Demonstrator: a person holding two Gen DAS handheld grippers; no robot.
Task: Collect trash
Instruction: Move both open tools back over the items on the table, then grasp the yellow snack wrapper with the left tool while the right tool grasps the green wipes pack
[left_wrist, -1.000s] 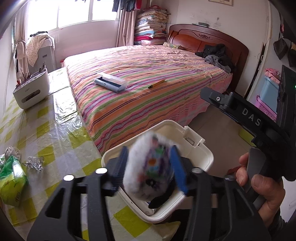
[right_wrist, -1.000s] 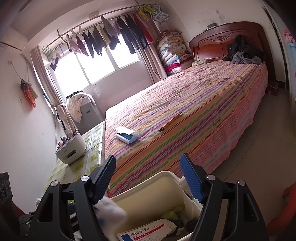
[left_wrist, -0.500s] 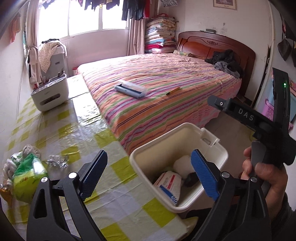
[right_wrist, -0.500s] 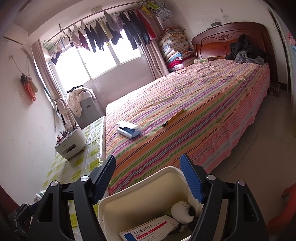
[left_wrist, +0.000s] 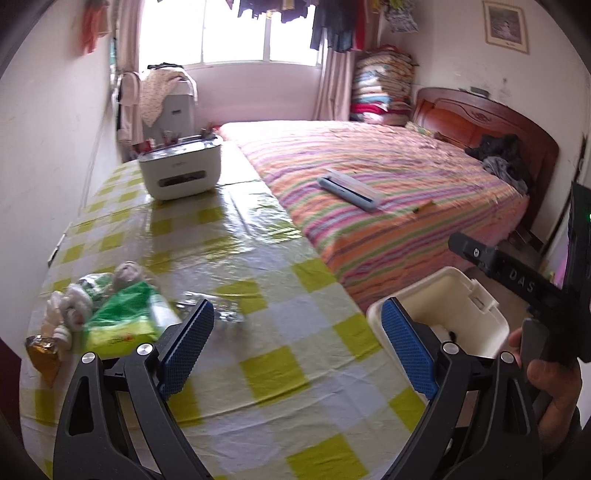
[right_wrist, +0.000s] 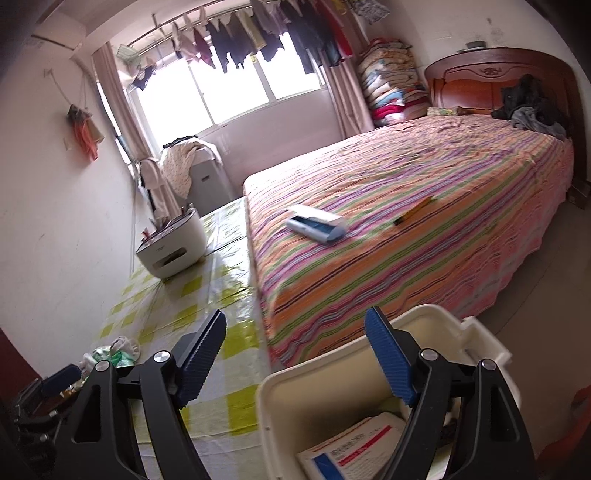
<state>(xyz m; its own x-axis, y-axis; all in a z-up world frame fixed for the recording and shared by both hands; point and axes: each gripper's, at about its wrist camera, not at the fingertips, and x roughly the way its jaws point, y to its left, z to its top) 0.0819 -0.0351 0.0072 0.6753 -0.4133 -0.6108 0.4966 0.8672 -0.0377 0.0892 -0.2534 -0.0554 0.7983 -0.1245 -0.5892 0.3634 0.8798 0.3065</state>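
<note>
My left gripper (left_wrist: 295, 310) stands wide open with nothing between its fingers, over the yellow-checked tablecloth (left_wrist: 280, 373). Ahead of it to the left lies a heap of trash: a green packet (left_wrist: 122, 317), crumpled white tissues (left_wrist: 74, 310), a gold wrapper (left_wrist: 40, 350) and a clear crinkled wrapper (left_wrist: 221, 310). The white bin (left_wrist: 491, 321) stands at the table's right edge. My right gripper (right_wrist: 295, 317) hovers over the bin's near left rim (right_wrist: 332, 362). Its jaws are opening and hold nothing. A red-and-blue medicine box (right_wrist: 351, 446) lies in the bin.
A white desk organiser (left_wrist: 181, 170) stands at the far end of the table. The striped bed (left_wrist: 388, 192) runs along the table's right side, with a blue-and-white case (left_wrist: 349, 188) and a pencil (right_wrist: 413, 210) on it. A hand (left_wrist: 550, 384) grips the other gripper's handle at right.
My left gripper let a white crumpled wad go into the bin, opened wide and swung left over the table. My right gripper also shifted left, and its jaws widened a little.
</note>
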